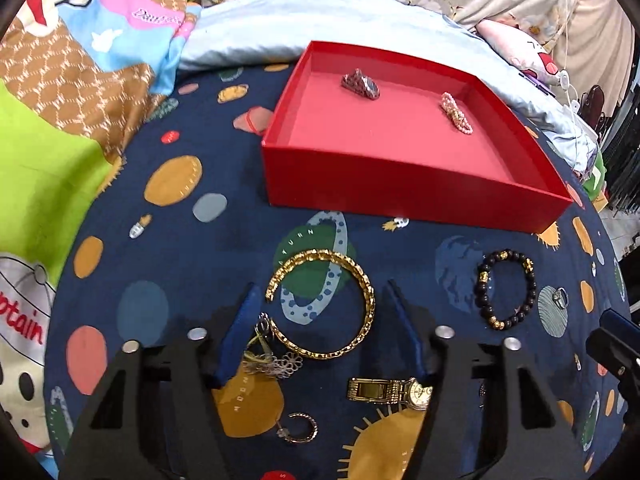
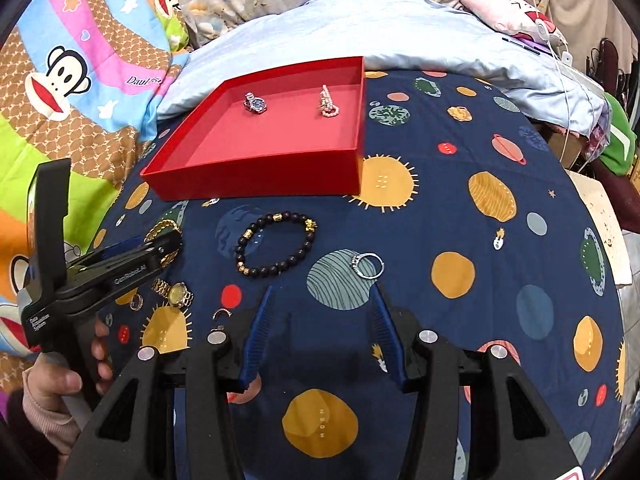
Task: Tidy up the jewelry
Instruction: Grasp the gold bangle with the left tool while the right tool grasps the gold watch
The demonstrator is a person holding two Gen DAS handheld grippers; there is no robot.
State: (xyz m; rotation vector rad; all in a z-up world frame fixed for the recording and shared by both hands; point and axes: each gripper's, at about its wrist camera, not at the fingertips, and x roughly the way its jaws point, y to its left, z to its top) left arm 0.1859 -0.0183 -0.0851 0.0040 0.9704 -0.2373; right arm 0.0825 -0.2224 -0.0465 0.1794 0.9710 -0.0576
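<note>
My left gripper [image 1: 322, 285] hangs open over the navy planet-print sheet. A gold chain bracelet [image 1: 369, 300] lies flat between its blue fingers, with small gaps on both sides. Near the left finger lies a silver flower charm [image 1: 280, 362], and a gold watch [image 1: 390, 390] lies by the right one. A black bead bracelet [image 1: 506, 288] and a silver ring [image 1: 559, 298] sit further right. My right gripper [image 2: 322, 288] is open and holds nothing, with the silver ring [image 2: 368, 266] just past its right fingertip. Beyond it lies the bead bracelet [image 2: 276, 246]. The red box [image 2: 256, 184] holds a steel watch [image 2: 256, 104] and a pink pearl bracelet [image 2: 328, 104].
A light blue pillow [image 1: 320, 28] lies behind the red box [image 1: 400, 188]. A cartoon blanket [image 2: 80, 92] covers the left side. A hoop earring [image 1: 300, 428] and a small earring [image 2: 222, 314] lie near the front. A person's hand [image 2: 76, 376] holds the left tool. The bed's edge drops off at the right.
</note>
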